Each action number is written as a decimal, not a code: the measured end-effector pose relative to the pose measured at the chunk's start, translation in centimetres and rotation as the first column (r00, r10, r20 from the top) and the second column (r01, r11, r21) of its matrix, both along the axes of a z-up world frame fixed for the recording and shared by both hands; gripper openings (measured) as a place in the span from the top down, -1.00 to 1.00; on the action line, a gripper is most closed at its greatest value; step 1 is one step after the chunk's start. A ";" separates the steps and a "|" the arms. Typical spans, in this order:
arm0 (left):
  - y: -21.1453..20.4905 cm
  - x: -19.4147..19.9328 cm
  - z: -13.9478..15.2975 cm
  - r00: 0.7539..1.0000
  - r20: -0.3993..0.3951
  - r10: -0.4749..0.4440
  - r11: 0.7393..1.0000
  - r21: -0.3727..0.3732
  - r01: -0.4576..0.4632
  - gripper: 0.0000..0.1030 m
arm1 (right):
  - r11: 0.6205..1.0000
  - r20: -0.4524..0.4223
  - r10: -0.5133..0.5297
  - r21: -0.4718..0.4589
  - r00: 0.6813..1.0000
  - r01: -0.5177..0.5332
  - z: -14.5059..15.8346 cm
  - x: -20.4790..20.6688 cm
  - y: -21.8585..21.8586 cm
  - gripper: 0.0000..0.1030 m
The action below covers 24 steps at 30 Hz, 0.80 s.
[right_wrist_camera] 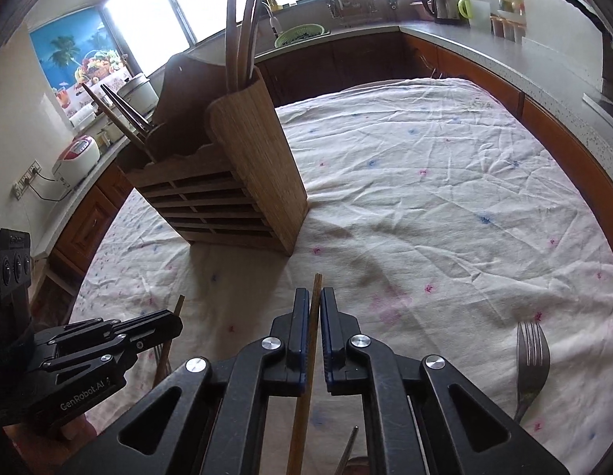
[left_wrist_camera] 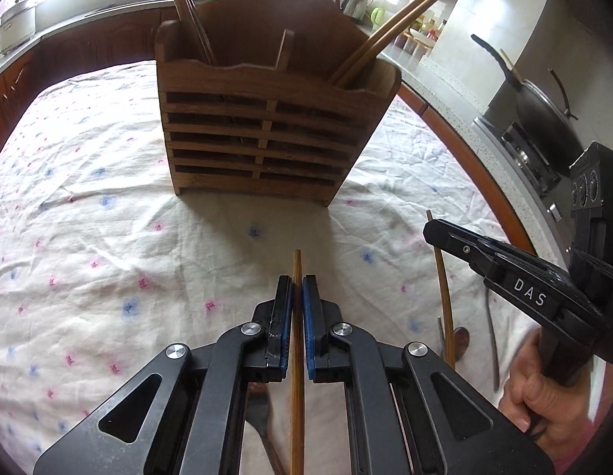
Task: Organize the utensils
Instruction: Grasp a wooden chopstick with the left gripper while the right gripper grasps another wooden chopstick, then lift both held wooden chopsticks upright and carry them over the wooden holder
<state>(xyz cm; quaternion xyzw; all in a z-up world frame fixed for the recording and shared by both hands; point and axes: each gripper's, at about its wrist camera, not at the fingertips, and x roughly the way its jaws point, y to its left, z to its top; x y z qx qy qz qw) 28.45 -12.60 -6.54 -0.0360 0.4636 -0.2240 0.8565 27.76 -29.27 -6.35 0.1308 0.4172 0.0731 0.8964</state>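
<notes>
Chopsticks are gripped now, one in each tool: the left gripper (left_wrist_camera: 297, 289) is clenched on a wooden chopstick (left_wrist_camera: 297, 356), and the right gripper (right_wrist_camera: 315, 304) is clenched on a second chopstick (right_wrist_camera: 310, 356). Each stick runs along its gripper's fingers, tip forward toward the wooden holder (left_wrist_camera: 262, 126), which stands ahead on the tablecloth (left_wrist_camera: 88, 198). The holder faces the left gripper straight on, so the left seems better lined up; I judge both sticks must tilt upright to enter from above. A fork (right_wrist_camera: 532, 360) lies apart.
</notes>
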 end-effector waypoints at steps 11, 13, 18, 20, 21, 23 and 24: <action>4.5 -4.8 5.1 0.995 0.085 0.043 0.995 -0.096 -0.035 0.91 | 0.999 0.136 0.029 0.031 0.990 -0.033 5.7 -4.5 0.8 0.91; 5.2 -5.7 5.8 0.994 0.102 0.049 0.993 -0.109 -0.038 0.91 | 0.999 0.156 0.038 0.027 0.987 -0.042 6.6 -5.2 1.1 0.91; 7.1 -8.2 7.6 0.988 0.141 0.061 0.991 -0.129 -0.043 0.91 | 0.998 0.197 0.062 0.020 0.978 -0.067 8.2 -7.2 1.9 0.91; 7.7 -9.1 8.1 0.985 0.155 0.072 0.989 -0.137 -0.051 0.91 | 0.997 0.212 0.067 0.017 0.975 -0.072 8.8 -8.2 2.2 0.91; 8.0 -9.4 8.4 0.984 0.161 0.078 0.988 -0.144 -0.055 0.91 | 0.997 0.220 0.069 0.014 0.973 -0.074 9.1 -8.6 2.3 0.91; 8.6 -10.0 9.0 0.980 0.178 0.092 0.986 -0.154 -0.065 0.91 | 0.997 0.236 0.071 0.009 0.969 -0.075 9.7 -9.4 2.4 0.91; 8.9 -10.3 9.3 0.978 0.186 0.098 0.985 -0.158 -0.068 0.91 | 0.997 0.245 0.071 0.008 0.967 -0.075 10.0 -9.8 2.4 0.91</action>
